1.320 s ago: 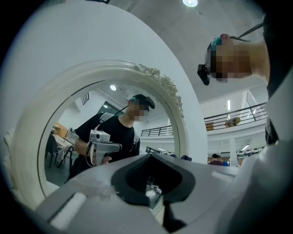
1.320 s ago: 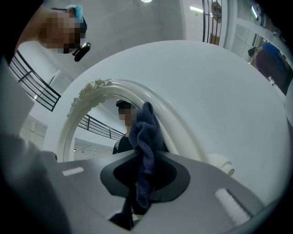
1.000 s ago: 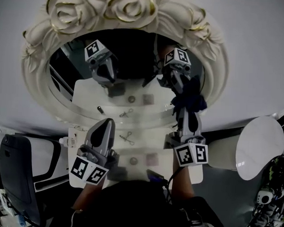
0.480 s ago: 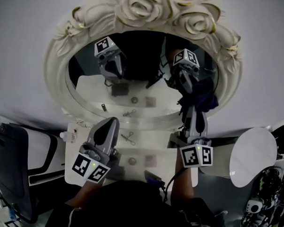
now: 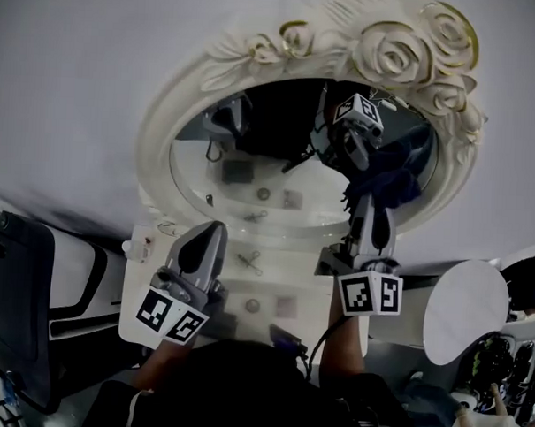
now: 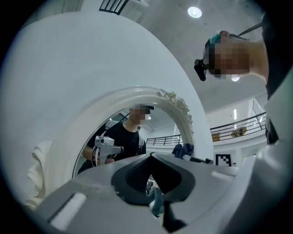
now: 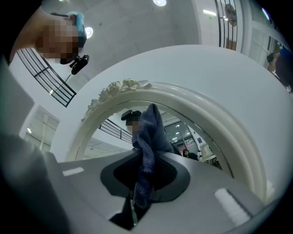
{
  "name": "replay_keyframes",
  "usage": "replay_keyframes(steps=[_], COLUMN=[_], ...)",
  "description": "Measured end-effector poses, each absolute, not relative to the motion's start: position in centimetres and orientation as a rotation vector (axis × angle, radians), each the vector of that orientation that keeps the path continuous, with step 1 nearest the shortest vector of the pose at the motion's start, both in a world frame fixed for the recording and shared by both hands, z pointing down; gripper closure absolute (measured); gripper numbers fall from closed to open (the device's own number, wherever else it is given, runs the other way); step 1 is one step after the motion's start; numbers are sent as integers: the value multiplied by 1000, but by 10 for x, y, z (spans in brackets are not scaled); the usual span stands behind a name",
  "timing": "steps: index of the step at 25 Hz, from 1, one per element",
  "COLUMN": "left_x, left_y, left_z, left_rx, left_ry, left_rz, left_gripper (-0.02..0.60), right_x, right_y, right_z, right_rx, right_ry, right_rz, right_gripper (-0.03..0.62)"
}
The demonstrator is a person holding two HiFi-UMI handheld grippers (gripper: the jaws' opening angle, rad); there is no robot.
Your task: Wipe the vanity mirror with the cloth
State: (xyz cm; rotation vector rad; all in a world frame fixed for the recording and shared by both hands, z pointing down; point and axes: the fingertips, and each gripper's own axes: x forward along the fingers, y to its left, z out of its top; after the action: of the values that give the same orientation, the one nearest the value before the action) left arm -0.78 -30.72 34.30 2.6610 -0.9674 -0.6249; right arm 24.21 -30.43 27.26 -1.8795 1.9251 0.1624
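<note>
The oval vanity mirror, in an ornate cream frame (image 5: 381, 45) carved with roses, stands upright at the back of the white table. My right gripper (image 5: 371, 208) reaches up to the right part of the glass (image 5: 278, 178), shut on a dark blue cloth (image 5: 391, 183) that bunches against the mirror. In the right gripper view the cloth (image 7: 149, 137) hangs between the jaws in front of the frame (image 7: 192, 98). My left gripper (image 5: 211, 230) rests low at the left, below the mirror, shut and holding nothing. The left gripper view faces the frame (image 6: 137, 93).
On the white table (image 5: 312, 299) lie a small metal clip (image 5: 250, 262), a round disc (image 5: 252, 304) and a square pad (image 5: 285, 304). A black chair (image 5: 11, 303) stands at the left. A white round object (image 5: 465, 319) is at the right. The glass reflects both grippers and a person.
The head view has swung left, so the mirror now sits further right in the picture. The right gripper stays against the glass with the cloth. The left gripper has kept its place.
</note>
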Motion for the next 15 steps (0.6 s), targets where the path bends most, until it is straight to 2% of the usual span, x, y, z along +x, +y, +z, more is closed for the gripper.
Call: replay_keyframes(steps=[15], left_x=[-78], left_y=[-318], left_z=[345], left_rx=[2604], left_ry=[-1059], left_rz=[-693], left_gripper=[580], right_x=[114], right_y=[-339], right_z=[256], right_rx=[-1744], right_ry=[2126], right_rz=[250], right_gripper=[542])
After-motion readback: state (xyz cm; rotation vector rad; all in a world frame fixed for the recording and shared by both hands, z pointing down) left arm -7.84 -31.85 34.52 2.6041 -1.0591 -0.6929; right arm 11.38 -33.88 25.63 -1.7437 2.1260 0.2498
